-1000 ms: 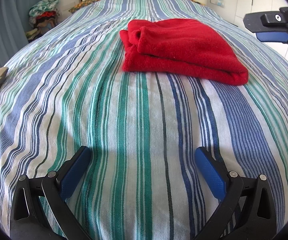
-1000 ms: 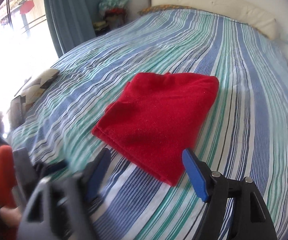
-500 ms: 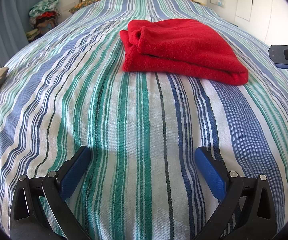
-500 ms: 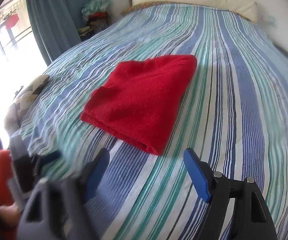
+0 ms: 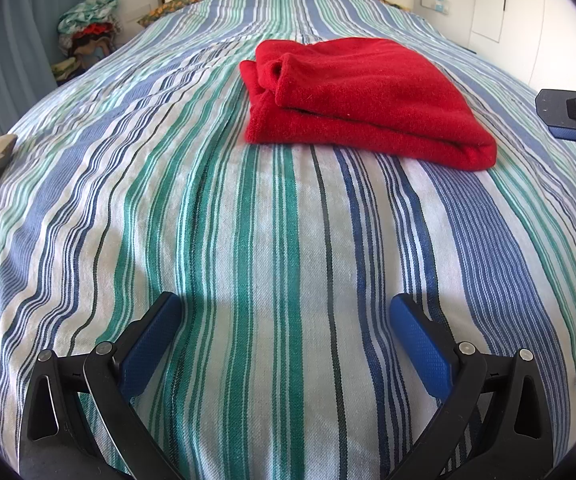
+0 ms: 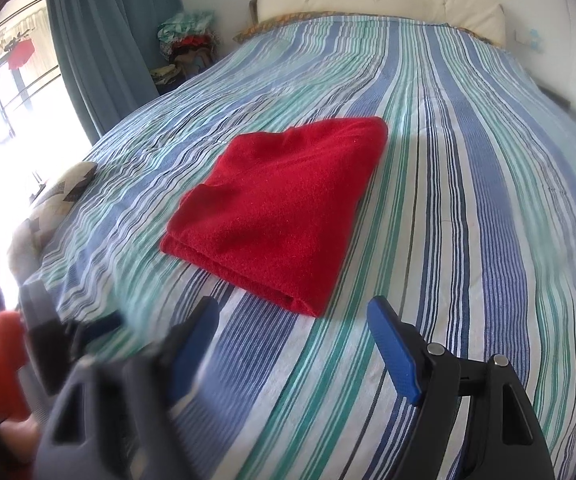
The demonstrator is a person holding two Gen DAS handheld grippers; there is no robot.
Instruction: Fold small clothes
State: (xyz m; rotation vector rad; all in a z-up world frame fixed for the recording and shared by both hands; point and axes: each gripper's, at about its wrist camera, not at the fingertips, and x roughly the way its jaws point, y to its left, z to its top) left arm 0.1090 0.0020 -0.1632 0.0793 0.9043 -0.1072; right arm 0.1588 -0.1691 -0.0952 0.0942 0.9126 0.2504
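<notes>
Left claw (image 5: pixel 284 320) spread, empty; folded red garment (image 5: pixel 364 100) on striped bedspread (image 5: pixel 248 220).

My left gripper (image 5: pixel 284 312) tilts downward, jaws spread wide with nothing between them. My right gripper (image 6: pixel 292 316) (its left finger blurred) tilts down too, jaws wide and empty.

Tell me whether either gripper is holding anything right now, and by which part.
Nothing is held. Left gripper and right gripper are open, clear of the folded red garment.
</notes>
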